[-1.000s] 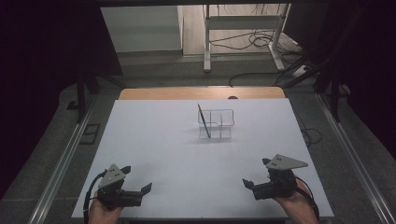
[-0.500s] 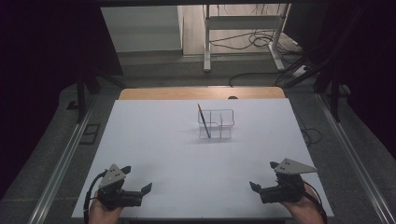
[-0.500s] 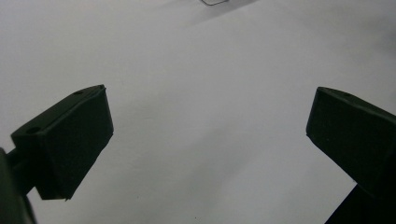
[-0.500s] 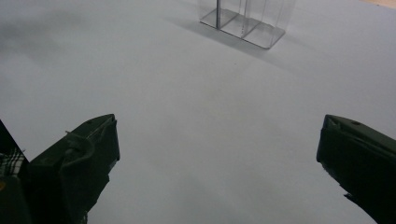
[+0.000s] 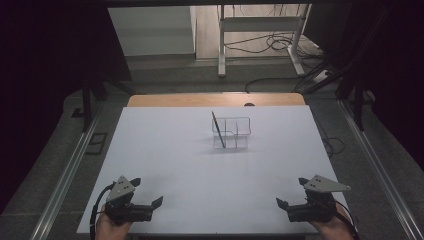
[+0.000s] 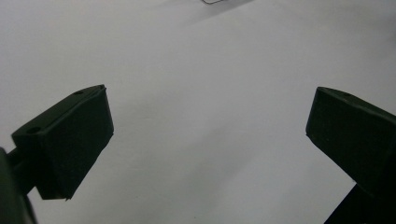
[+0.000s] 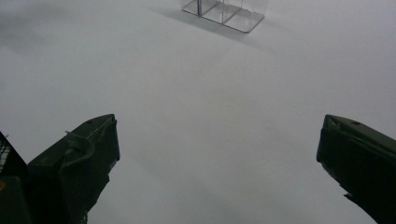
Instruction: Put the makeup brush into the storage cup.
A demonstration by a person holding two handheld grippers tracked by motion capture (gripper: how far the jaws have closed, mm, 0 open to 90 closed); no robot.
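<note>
The clear organizer (image 5: 233, 133) stands near the middle of the white tabletop (image 5: 165, 165), toward its far side, with a thin dark pencil (image 5: 217, 129) leaning in its left compartment, tip down and top tilted away to the left. I judge the pencil light and stiff, and smooth enough to slip if I pinch it carelessly; the best hold looks like the upper part of the shaft that stands above the box rim, taken across its width so it cannot twist. The organizer itself looks like thin hard plastic, light enough to slide or tip if I bump a wall, so I would keep clear of its edges. From my right claw's own view the base of the box (image 7: 224, 13) lies far ahead, and from my left claw's view only a corner of it (image 6: 219, 2) peeks in at the top. Both are well apart from it: my left claw (image 5: 156, 202) rests at the near left of the tabletop with its jaws spread wide and nothing between them, and my right claw (image 5: 283, 204) sits at the near right, equally wide and empty.
</note>
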